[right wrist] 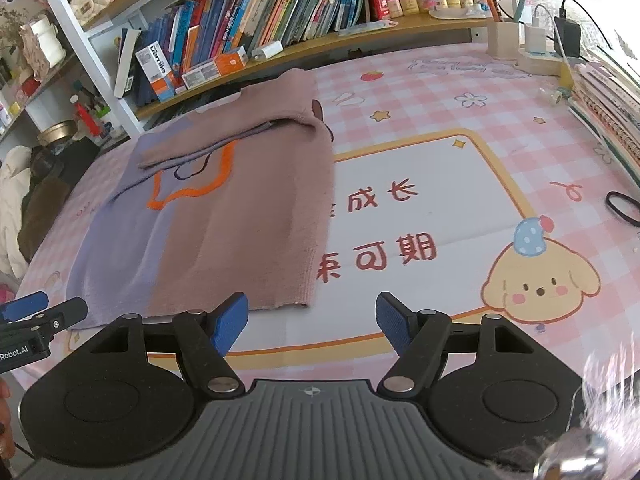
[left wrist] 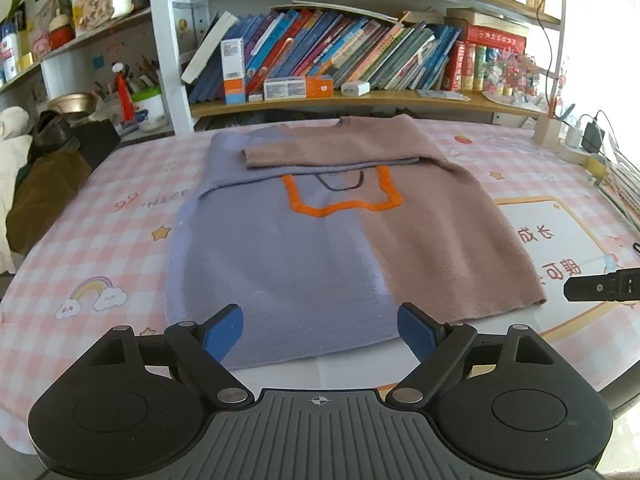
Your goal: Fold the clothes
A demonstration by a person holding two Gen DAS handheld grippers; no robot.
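Note:
A two-tone sweater [left wrist: 320, 240], lavender on the left and dusty pink on the right with an orange outline, lies flat on the pink checked tablecloth [left wrist: 120, 216]. Both sleeves are folded across its chest near the collar. My left gripper [left wrist: 320, 334] hovers open just over the near hem, nothing between its blue pads [left wrist: 224, 336]. In the right wrist view the sweater [right wrist: 224, 216] lies to the left. My right gripper [right wrist: 312, 326] stands open near the hem's right corner, over the cloth. Each gripper's tip shows in the other view: right gripper [left wrist: 600, 288], left gripper [right wrist: 40, 316].
A bookshelf [left wrist: 340, 100] packed with books runs along the far side of the table. A stack of notebooks [right wrist: 608, 96], chargers and a wooden holder [right wrist: 536, 52] sit at the right edge. A black hair band [right wrist: 622, 206] lies at right. Clothing is piled off the left edge [left wrist: 44, 184].

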